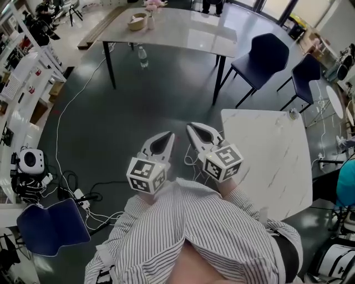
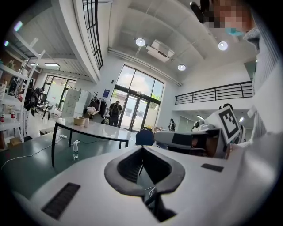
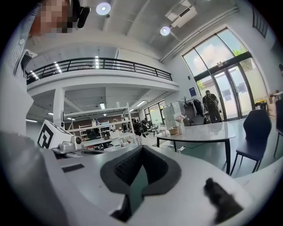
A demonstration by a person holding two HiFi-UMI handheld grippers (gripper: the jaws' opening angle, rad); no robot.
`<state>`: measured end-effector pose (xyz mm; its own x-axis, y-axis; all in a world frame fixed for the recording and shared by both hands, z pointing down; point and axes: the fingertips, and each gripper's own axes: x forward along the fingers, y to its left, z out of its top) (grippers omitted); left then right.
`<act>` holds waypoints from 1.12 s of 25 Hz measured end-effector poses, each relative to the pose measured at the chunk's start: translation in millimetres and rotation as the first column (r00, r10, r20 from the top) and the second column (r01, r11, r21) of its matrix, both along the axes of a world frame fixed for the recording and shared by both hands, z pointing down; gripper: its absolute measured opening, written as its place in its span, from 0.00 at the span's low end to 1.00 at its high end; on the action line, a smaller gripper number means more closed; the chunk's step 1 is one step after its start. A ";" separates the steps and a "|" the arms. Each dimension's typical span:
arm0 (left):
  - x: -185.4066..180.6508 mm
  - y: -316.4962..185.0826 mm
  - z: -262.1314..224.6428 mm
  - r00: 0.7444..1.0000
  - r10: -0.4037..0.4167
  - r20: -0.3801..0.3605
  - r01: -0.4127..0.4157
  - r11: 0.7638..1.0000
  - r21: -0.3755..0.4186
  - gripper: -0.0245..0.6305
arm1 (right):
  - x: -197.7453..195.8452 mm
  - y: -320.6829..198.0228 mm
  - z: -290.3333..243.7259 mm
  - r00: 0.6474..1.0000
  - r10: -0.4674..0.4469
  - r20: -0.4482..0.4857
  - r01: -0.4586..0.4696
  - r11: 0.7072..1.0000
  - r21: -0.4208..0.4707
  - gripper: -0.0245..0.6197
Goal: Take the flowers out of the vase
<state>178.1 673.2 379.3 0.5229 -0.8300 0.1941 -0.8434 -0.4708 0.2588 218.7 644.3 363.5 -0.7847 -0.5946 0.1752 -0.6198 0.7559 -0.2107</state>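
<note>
Striped shirt sleeves (image 1: 183,222) fill the near edge of the head view, and from them both tools point forward, side by side and just above the dark floor. The left gripper (image 1: 169,135) has its jaws brought fully together, tips meeting, with nothing caught between the pads; its own view (image 2: 142,148) shows only floor through the gap behind the tips. The right gripper (image 1: 189,126) is likewise closed tight on nothing (image 3: 141,147). The two tips sit close together without touching.

Just to the right of them stands a white marble table (image 1: 272,161), its near left corner beside the right gripper. A blue chair seat (image 1: 52,226) lies to the lower left, among loose white cables (image 1: 61,119) on the floor.

Farther off, a water bottle (image 1: 143,56) stands on the floor under a long grey table (image 1: 183,30), with two dark blue chairs (image 1: 260,58) off its right end. Well apart from both grippers, towards that table's left end, the vase (image 1: 151,21) stands upright with the pink flowers (image 1: 154,4) in it, and a tan bowl (image 1: 136,22) sits just beside it, nearer the left edge.
</note>
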 end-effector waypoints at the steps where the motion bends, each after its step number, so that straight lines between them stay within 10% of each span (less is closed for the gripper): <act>1: 1.1 -1.2 0.4 1.000 0.011 -0.006 -0.011 1.000 -0.002 0.06 | -1.4 -0.8 0.6 1.000 -0.004 0.022 0.004 1.000 -0.006 0.06; 28: 18.4 -103.8 34.8 1.000 -0.011 -0.007 0.010 0.998 -0.055 0.06 | 10.8 -91.8 30.9 0.996 -0.040 0.080 0.045 0.997 -0.064 0.06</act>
<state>196.5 569.4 414.1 0.5158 -0.8236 0.2360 -0.8462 -0.4467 0.2906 229.5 552.5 394.4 -0.8221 -0.5492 0.1497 -0.5666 0.7642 -0.3080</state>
